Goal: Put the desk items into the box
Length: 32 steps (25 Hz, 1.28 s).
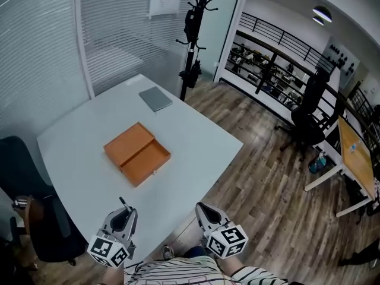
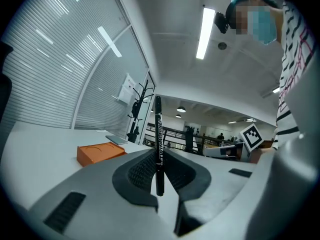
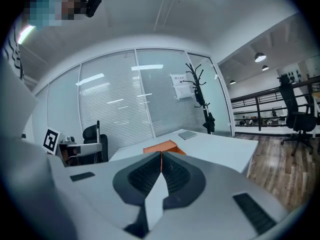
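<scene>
Your left gripper (image 2: pixel 160 155) has its fingers clamped on a black marker (image 2: pixel 158 124), which sticks up between them. Your right gripper (image 3: pixel 161 156) has its fingers closed with nothing in them. The open orange box (image 1: pixel 138 153) sits mid-counter (image 1: pixel 196 141), well apart from both, with a grey notebook (image 1: pixel 155 98) beyond it.

- The box (image 1: pixel 138 154) lies near the middle of the table (image 1: pixel 202 129).
- A flat pad (image 1: pixel 155 98) lies behind it, by the far edge.
- A coat stand (image 1: pixel 191 40) stands on the floor beyond that edge.
- The left gripper (image 1: pixel 123 212) and right gripper (image 1: pixel 202 208) sit side by side over the near edge.
- A marker (image 2: pixel 158 144) stands upright between the left jaws.
</scene>
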Motion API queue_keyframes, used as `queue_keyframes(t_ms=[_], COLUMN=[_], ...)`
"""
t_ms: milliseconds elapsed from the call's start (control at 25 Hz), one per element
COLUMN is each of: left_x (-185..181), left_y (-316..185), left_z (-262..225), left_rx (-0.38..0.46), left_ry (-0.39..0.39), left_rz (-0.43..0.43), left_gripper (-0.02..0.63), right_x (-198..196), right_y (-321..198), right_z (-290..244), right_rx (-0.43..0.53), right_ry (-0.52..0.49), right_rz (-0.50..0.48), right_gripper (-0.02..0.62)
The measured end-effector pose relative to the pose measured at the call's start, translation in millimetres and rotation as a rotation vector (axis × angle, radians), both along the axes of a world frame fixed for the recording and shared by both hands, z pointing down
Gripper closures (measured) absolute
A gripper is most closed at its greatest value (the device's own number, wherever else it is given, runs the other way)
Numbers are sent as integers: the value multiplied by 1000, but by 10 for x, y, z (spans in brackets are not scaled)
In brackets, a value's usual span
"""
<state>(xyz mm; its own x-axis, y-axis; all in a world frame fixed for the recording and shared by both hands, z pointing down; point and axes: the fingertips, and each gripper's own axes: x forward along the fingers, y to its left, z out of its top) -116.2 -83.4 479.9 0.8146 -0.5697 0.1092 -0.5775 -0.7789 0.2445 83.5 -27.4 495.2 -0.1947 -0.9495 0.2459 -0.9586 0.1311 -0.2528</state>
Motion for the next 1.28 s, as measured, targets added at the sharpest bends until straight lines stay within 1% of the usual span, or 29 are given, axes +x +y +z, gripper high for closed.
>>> queue_keyframes(t_ms=[240, 480, 640, 800, 920, 1080, 1280], left_x=[-103, -17, 78, 180, 274, 396, 536], left_y=[-268, -536, -772, -1068, -1266, -1503, -1809], left_z=[74, 72, 11, -71, -94, -109, -19], left_rx=[6, 12, 40, 74, 92, 124, 117], left_ry=[-29, -54, -90, -148, -190, -276, -392], left_rz=[-87, -199, -259, -305, -329, -332, -320], left_gripper=[549, 549, 549, 549, 549, 549, 549], right_x=[-76, -2, 83, 123, 172, 248, 405], right_y=[-390, -796, -1083, -1362, -1534, -1692, -1856], right_z=[67, 137, 145, 116, 102, 114, 175], right_rx=[-5, -27, -38, -41, -35, -30, -35], right_ry=[-10, -24, -27, -23, -26, -40, -51], right_rz=[-98, -221, -297, -383, -424, -453, -465], right_gripper=[569, 569, 569, 569, 569, 569, 569])
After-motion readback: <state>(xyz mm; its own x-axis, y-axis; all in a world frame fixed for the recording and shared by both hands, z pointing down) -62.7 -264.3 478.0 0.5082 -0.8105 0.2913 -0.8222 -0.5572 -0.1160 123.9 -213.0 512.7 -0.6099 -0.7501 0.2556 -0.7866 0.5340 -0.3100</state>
